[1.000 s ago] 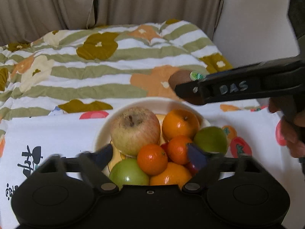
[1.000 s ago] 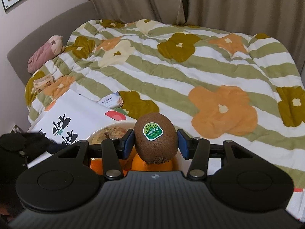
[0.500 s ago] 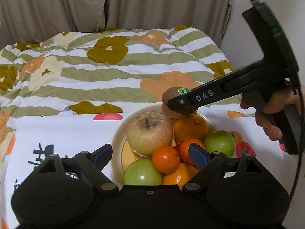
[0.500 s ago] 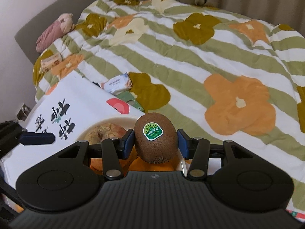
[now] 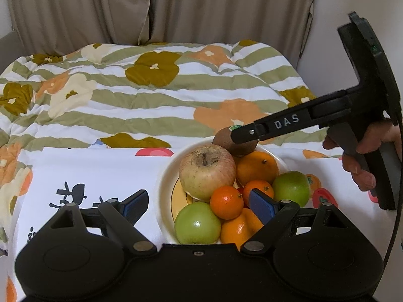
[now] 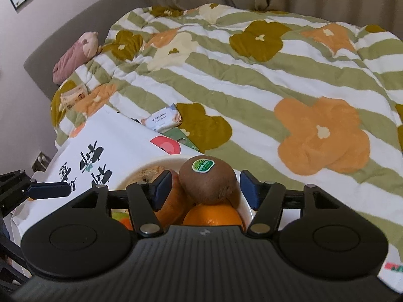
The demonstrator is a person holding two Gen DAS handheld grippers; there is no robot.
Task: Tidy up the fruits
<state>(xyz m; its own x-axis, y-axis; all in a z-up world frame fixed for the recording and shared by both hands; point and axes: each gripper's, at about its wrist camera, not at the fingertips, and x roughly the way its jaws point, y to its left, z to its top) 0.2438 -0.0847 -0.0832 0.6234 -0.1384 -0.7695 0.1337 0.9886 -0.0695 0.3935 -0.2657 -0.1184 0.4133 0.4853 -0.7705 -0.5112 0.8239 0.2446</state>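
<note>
A white plate (image 5: 165, 176) on a white printed cloth holds a big apple (image 5: 206, 168), two green apples (image 5: 197, 222), and several oranges and mandarins (image 5: 257, 167). A brown kiwi with a green sticker (image 6: 207, 178) rests on an orange at the plate's far side. My right gripper (image 6: 201, 188) is open, its jaws standing apart on either side of the kiwi; it also shows in the left wrist view (image 5: 245, 136). My left gripper (image 5: 199, 205) is open and empty, low over the plate's near edge.
The plate sits on a white printed cloth (image 5: 88, 173) over a striped flower quilt (image 5: 151, 95). A tissue pack (image 6: 161, 119) lies beyond the cloth. A pink plush toy (image 6: 75, 55) lies by the headboard. Curtains hang behind.
My right gripper came down to the plate's far side and opened, leaving the kiwi on the orange. My left gripper drew back a little and stayed open.
</note>
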